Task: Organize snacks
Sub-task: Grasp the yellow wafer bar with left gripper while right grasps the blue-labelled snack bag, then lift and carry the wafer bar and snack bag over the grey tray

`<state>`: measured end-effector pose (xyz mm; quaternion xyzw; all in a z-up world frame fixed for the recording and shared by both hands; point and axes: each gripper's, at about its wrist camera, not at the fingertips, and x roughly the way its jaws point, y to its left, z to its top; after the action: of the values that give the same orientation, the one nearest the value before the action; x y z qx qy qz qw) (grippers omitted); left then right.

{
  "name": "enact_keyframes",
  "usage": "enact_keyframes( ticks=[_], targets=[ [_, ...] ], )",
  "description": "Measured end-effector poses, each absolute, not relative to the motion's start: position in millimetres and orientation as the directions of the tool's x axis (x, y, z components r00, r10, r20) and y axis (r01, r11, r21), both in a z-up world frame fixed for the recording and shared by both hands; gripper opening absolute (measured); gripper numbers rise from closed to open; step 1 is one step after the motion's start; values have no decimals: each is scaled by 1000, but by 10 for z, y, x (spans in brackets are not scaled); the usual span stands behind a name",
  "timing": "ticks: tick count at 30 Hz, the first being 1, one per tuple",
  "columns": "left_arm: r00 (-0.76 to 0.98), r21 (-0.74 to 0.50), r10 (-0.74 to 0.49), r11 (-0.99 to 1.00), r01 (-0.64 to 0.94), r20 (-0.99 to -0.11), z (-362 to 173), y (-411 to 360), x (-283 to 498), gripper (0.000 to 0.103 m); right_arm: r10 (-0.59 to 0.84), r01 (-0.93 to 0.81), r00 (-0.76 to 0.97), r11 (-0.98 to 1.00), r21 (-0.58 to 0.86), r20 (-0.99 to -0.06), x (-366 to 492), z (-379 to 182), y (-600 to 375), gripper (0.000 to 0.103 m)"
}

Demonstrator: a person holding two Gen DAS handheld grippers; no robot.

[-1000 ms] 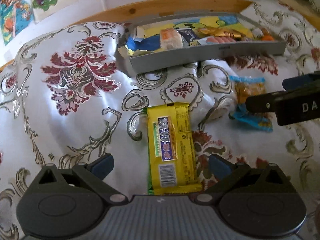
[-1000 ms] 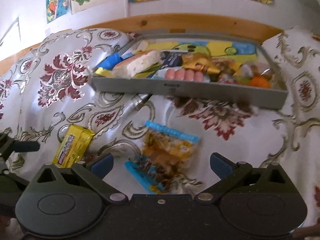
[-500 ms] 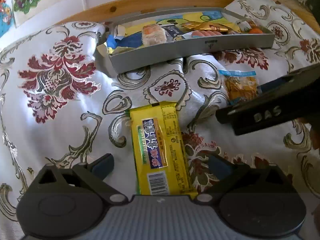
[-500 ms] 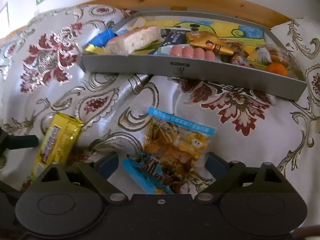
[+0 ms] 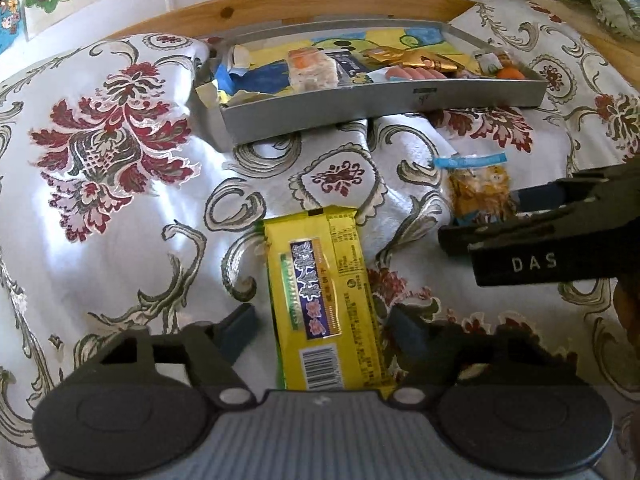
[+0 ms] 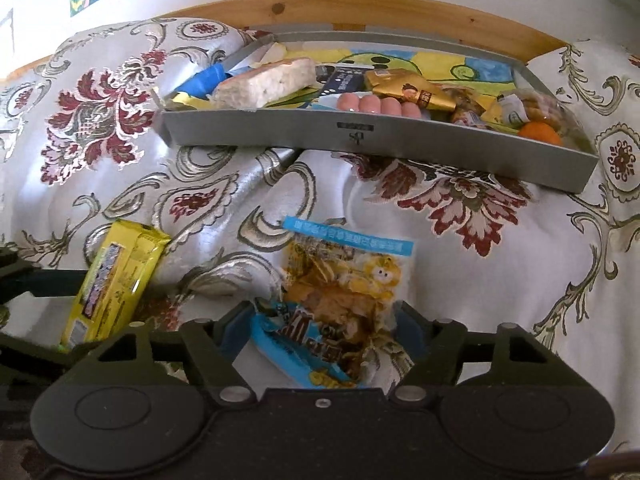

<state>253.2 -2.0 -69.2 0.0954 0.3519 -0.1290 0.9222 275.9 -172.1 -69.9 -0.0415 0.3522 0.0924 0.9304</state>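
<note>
A yellow snack packet [image 5: 320,300] lies lengthwise on the flowered cloth, between the fingers of my left gripper [image 5: 324,330]. That gripper is open, its pads close to the packet's long sides. A clear bag of orange snacks with a blue band [image 6: 344,288] lies between the fingers of my right gripper [image 6: 324,332], also open, pads near the bag's edges. The bag [image 5: 476,192] and the right gripper [image 5: 492,216] show at the right of the left wrist view. The yellow packet [image 6: 116,280] shows at the left of the right wrist view.
A long grey tray [image 6: 360,136] holding several snacks sits on the cloth beyond both packets, against a wooden rail [image 6: 360,8]. The same tray [image 5: 380,100] appears at the top of the left wrist view. The cloth [image 5: 120,240] is rumpled into folds.
Both grippers have moved forward and down over their packets. The fingers of each have drawn closer together around them. The right gripper has come nearer to the left one.
</note>
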Motion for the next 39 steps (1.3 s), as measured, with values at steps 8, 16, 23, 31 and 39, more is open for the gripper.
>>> enact_keyframes(
  ticks=[8,16,23,31,39],
  targets=[
    [718,53,-172,959,280,-675,-684,-16,2543,57,177,-233,711,972,10,-680,2746,-730,-1710,81],
    [699,27,-164,967,253,-696,-649,-25,2564,54,180,-231,709,973,17,-681,2709,-734,-1717,73],
    [671,-14,-178,970,242,-720,-616,-16,2507,53,207,-269,705,963,14,-679,2543,-685,-1810,68],
    [630,-51,-195,970,239,-752,-606,-69,2445,53,233,-319,696,948,-2,-679,2351,-699,-1831,67],
    [610,-73,-206,969,236,-765,-596,-100,2383,53,266,-330,715,944,23,-647,2146,-617,-1975,65]
  ],
)
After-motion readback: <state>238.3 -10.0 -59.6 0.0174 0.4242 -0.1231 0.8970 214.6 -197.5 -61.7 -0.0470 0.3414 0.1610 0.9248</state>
